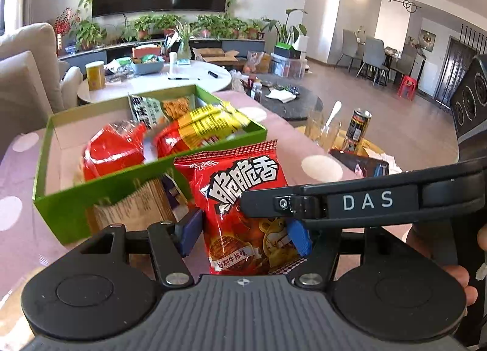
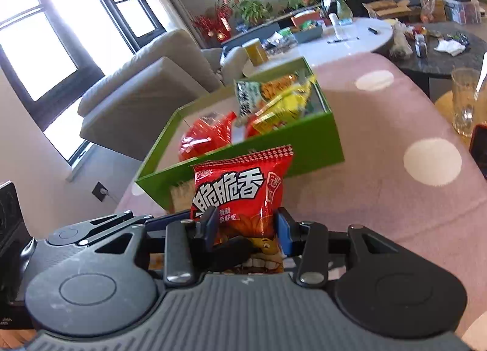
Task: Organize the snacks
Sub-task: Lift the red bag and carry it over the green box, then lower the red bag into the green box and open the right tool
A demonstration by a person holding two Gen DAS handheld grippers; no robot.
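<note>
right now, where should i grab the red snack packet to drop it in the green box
Pinch the lower half of the red snack packet across its width, coming from the near side as the right gripper does: it stands upright, face toward the fingers, narrow enough to span.

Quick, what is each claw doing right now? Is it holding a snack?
Left claw: around the red snack packet; whether it squeezes cannot be told.
Right claw: closed on the red snack packet, holding it.
</note>
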